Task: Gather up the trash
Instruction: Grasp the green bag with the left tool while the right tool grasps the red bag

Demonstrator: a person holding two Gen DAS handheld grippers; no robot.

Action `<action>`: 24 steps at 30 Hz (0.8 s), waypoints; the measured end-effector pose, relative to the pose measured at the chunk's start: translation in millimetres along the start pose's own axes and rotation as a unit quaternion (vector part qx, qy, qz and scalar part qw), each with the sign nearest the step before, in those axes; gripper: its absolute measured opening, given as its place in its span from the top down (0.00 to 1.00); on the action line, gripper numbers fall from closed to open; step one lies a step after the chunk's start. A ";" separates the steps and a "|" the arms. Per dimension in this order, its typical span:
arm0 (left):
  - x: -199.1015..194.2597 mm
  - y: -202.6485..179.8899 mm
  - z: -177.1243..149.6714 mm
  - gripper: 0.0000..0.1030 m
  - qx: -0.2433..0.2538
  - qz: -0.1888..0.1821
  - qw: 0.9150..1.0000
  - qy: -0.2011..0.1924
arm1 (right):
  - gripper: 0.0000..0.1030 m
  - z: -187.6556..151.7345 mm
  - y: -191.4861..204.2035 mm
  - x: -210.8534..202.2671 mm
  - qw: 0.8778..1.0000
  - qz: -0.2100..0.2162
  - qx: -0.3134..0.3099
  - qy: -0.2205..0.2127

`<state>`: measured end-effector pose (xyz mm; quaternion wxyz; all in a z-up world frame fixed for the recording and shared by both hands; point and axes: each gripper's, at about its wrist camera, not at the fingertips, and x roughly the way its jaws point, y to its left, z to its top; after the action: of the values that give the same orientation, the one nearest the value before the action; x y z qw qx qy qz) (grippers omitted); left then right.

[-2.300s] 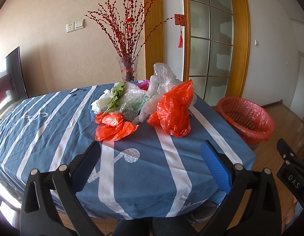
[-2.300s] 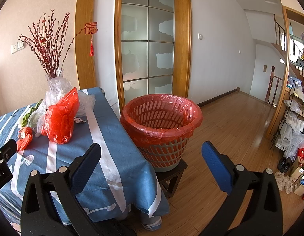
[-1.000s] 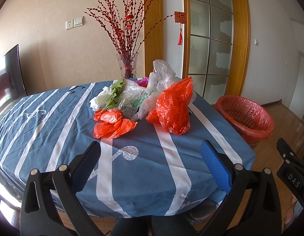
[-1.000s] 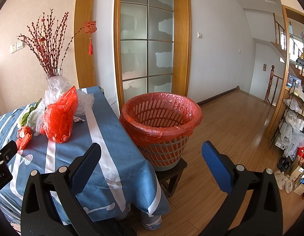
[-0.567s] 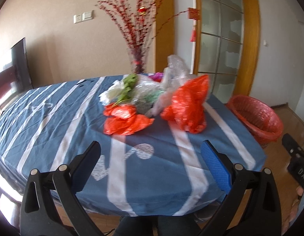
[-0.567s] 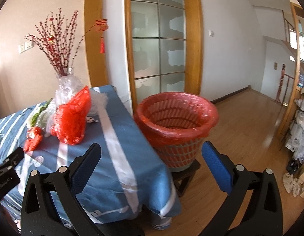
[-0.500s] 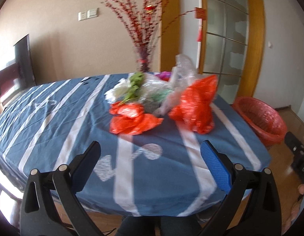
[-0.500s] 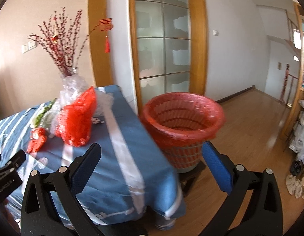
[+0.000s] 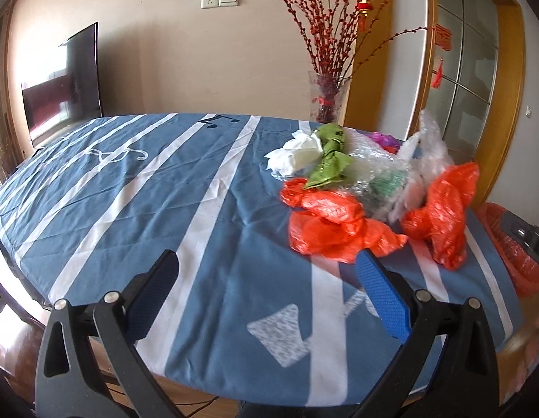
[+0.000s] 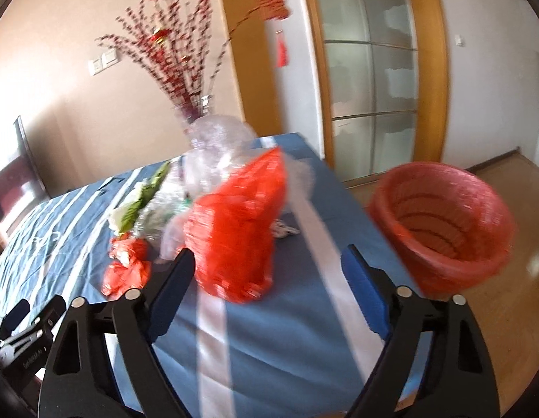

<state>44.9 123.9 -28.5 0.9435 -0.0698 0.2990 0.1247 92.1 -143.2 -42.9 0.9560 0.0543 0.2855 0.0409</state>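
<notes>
Nothing collected yet. Trash pile (image 9: 367, 188) heaped right of centre on tabletop (image 9: 164, 188); bin (image 10: 443, 230) at right apparently empty. Both jaws spread wide, holding nothing.

1. Right wrist view smeared throughout; upright red bag (image 10: 239, 223) streaked, edges indistinct.
2. Lined basket (image 9: 513, 254) in left view mostly cut off, partly behind right gripper's body.
3. Clear plastic pile (image 9: 384, 167): contents unreadable.
</notes>
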 end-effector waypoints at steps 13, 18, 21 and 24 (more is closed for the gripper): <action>27.7 1.2 17.4 0.04 0.006 -0.011 1.000 0.015 | 0.44 8.2 32.5 69.1 0.998 -0.001 -0.029 0.061; 37.2 -0.9 24.2 0.04 0.003 -0.019 1.000 0.020 | 0.76 4.1 27.6 76.5 0.997 0.006 -0.029 0.076; 42.1 -6.0 30.1 0.04 0.005 -0.026 0.999 0.021 | 0.87 3.9 24.8 73.8 0.997 0.011 -0.032 0.071; 47.2 -13.1 39.4 0.06 0.009 -0.035 0.999 0.019 | 0.95 4.6 19.8 68.7 0.997 0.016 -0.032 0.067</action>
<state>107.5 128.5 -23.2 0.9419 -0.0743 0.3155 0.0878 150.9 -116.4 -73.7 0.9352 0.0249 0.3466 0.0687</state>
